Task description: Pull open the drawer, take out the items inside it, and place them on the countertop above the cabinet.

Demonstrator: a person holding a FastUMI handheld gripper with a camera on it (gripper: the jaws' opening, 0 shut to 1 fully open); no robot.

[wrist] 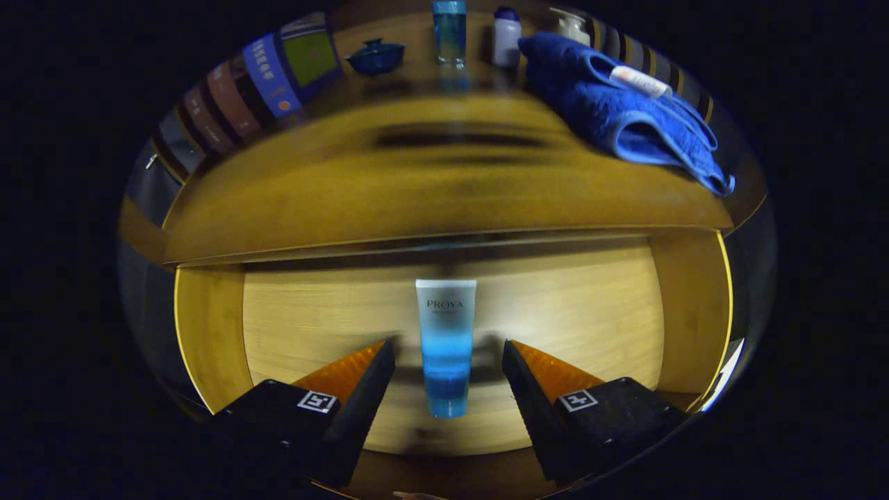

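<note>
The wooden drawer point(208, 333) stands pulled open below the countertop point(417, 187). A blue and white squeeze tube point(445, 344) lies on the drawer floor, cap end toward me. My gripper point(448, 351) hovers over the drawer, open, with the tube's lower half in the gap between the two fingers point(361, 389). Neither finger touches the tube; a clear gap shows on each side.
On the countertop lie a blue towel point(618, 111) with a small white tube point(639, 81) on it, a blue lidded bowl point(376, 57), a tall blue bottle point(450, 31), a white bottle point(506, 36) and several books point(271, 76) leaning at the left.
</note>
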